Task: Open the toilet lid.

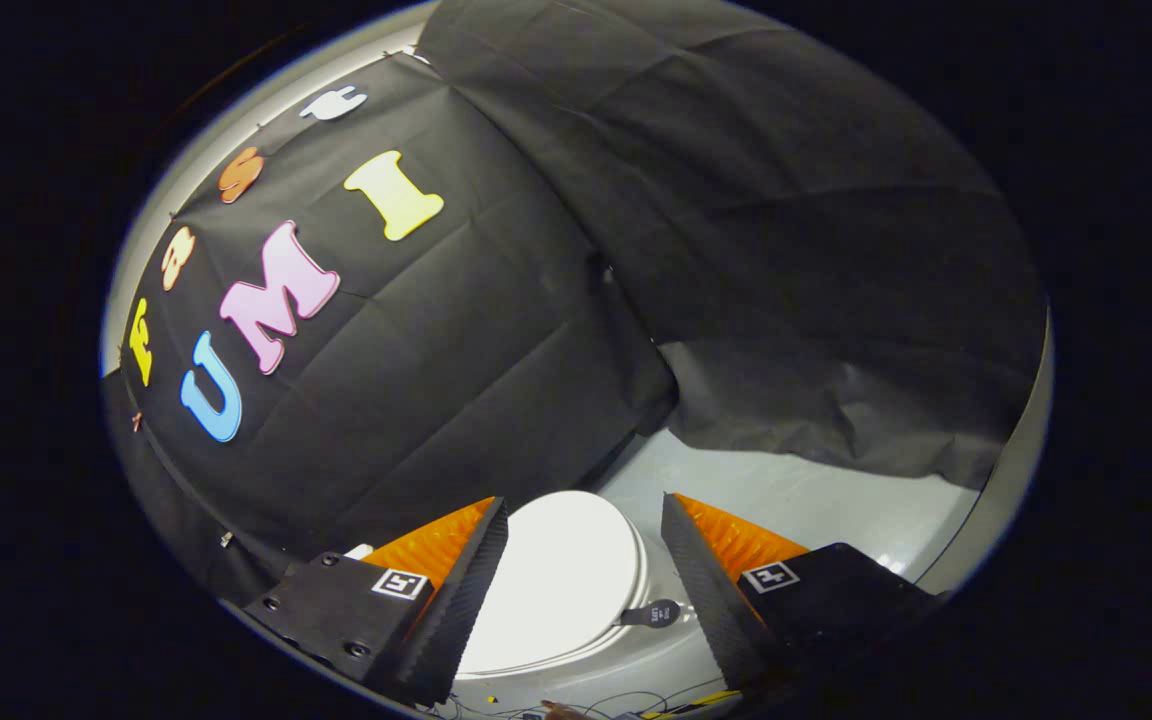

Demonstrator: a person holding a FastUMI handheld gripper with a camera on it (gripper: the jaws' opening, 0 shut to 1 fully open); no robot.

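The gripper [584, 560] is held with its jaws spread wide, nothing pinched. The closed white toilet lid [561, 580] is seen between them, a small dark tab [654, 613] beside the right jaw.

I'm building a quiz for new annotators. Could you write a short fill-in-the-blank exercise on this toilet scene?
1. The toilet lid is ____, lying flat on the bowl.
2. The gripper has its fingers ____, with nothing pressed between them.
3. The lid lies ____ the two fingers, below them.
4. A small dark tab sticks out at the lid's ____.

Missing words: closed; open; between; edge
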